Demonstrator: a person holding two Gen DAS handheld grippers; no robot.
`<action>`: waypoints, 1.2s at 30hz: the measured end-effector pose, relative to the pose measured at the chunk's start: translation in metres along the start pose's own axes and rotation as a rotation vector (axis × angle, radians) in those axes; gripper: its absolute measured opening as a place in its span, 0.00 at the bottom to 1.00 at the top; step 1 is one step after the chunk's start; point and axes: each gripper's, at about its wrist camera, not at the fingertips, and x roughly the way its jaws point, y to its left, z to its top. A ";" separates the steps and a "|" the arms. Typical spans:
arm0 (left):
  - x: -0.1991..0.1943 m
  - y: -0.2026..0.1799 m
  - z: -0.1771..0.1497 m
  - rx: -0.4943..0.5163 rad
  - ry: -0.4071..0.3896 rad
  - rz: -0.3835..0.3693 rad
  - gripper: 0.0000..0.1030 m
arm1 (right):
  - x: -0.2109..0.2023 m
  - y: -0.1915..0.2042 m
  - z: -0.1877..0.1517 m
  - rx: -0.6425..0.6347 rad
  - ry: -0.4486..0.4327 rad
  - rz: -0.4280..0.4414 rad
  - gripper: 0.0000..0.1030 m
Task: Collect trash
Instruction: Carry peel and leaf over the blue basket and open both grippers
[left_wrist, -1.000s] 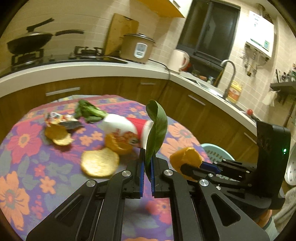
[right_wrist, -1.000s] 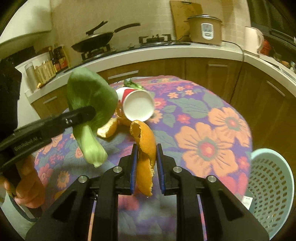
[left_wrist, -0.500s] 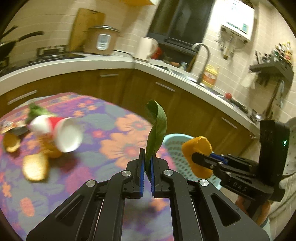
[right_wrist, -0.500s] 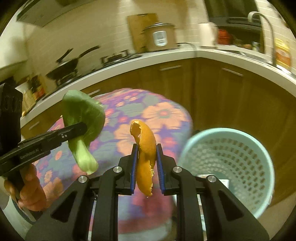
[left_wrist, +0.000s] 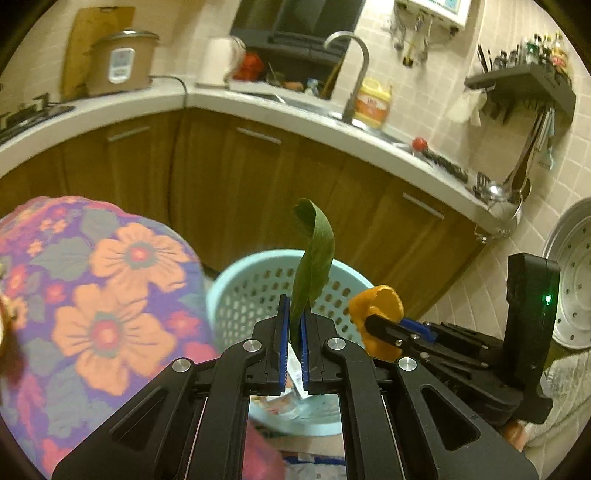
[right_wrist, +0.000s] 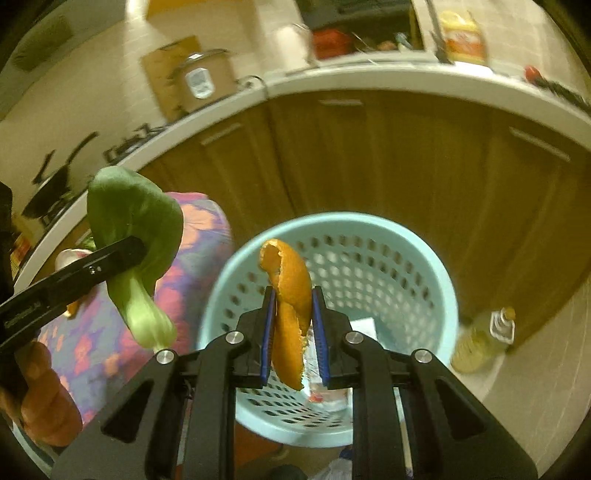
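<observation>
Your right tool clamped an orange peel above the blue basket; your left tool gripped a green leaf beside it. Neither was dropped yet; litter already lay in the basket, while a cup remained on the bench.

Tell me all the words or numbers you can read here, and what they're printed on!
None can be read for sure.
Left tongs: white lettering along the arm, too blurred to read.
Rice cooker: white panel, print too small.
Yellow bottle by the sink: red label, blurred.
Paper scraps in the blue basket: print unreadable.
</observation>
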 end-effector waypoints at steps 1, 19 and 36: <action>0.005 -0.003 0.000 0.006 0.007 0.002 0.03 | 0.003 -0.002 0.000 0.007 0.009 -0.008 0.16; 0.021 0.007 -0.001 -0.005 0.050 -0.007 0.38 | 0.008 -0.004 0.005 0.057 0.011 0.002 0.42; -0.074 0.040 -0.008 -0.045 -0.104 0.013 0.47 | -0.022 0.068 0.017 -0.063 -0.068 0.088 0.42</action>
